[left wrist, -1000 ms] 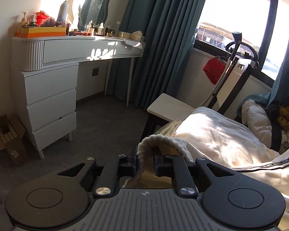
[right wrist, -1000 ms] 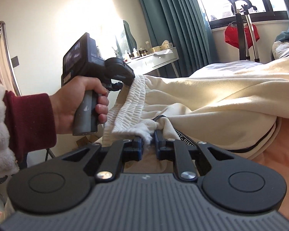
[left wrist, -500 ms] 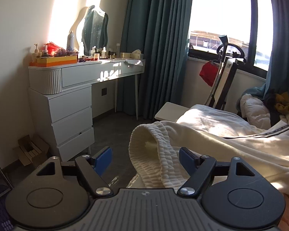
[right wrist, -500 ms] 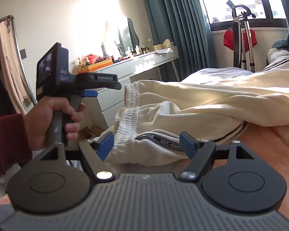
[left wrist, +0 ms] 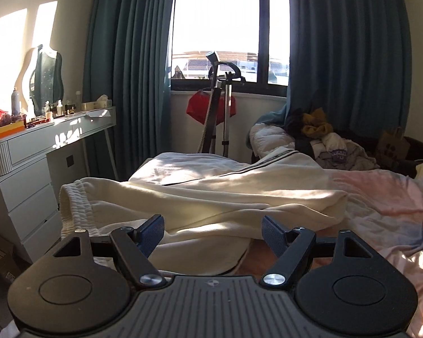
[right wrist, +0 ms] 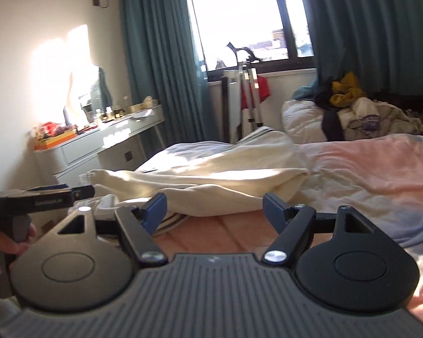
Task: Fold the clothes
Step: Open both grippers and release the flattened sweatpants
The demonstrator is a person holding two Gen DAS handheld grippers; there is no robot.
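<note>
Cream sweatpants (left wrist: 217,194) with a ribbed waistband (left wrist: 74,205) and dark side stripe lie folded along the bed, waistband toward me at the left. They also show in the right wrist view (right wrist: 211,180). My left gripper (left wrist: 213,232) is open and empty, just above the near fold of the pants. My right gripper (right wrist: 214,209) is open and empty, over the bed edge beside the pants. The left gripper's body (right wrist: 42,197) shows at the left of the right wrist view.
The bed has a pink and white sheet (left wrist: 386,197). A pile of clothes (left wrist: 321,135) sits at the far end. A white dressing table (left wrist: 42,146) stands at the left. A garment steamer stand (left wrist: 217,107) is by the window.
Both grippers opened and let go of the waistband, then pulled back and turned toward the window. The pants now lie on the bed.
</note>
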